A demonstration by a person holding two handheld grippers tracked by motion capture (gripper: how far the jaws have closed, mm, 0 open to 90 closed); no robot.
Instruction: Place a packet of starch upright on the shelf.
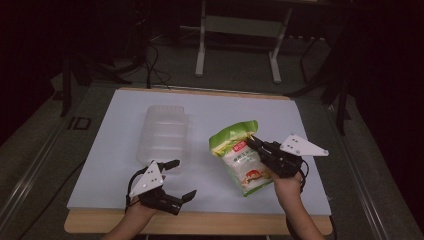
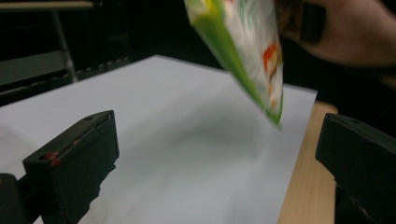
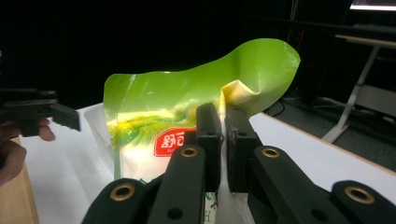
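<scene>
On the wooden table (image 1: 200, 224) lies a large white sheet (image 1: 115, 150) that covers nearly the whole top, leaving a strip of bare wood along the near edge. At about ten o'clock from the sheet's middle lies a clear, ribbed plastic container (image 1: 164, 135), long axis running away from the person; whether anything is in it cannot be told through the cloudy plastic.

At about four o'clock from the middle is a green and white plastic food pouch with a red label (image 1: 240, 156), lifted off the sheet and tilted, its crumpled top edge toward twelve o'clock. The right gripper view shows pale contents behind the white lower panel. The right gripper (image 1: 252, 142) is clenched on the pouch's right-hand edge near the top, both black jaws pressed flat against the film with the fold pinched between them.

At seven o'clock, near the table's front edge, the left gripper (image 1: 181, 179) hovers with jaws spread wide and nothing between them, just in front of the container's near end.
</scene>
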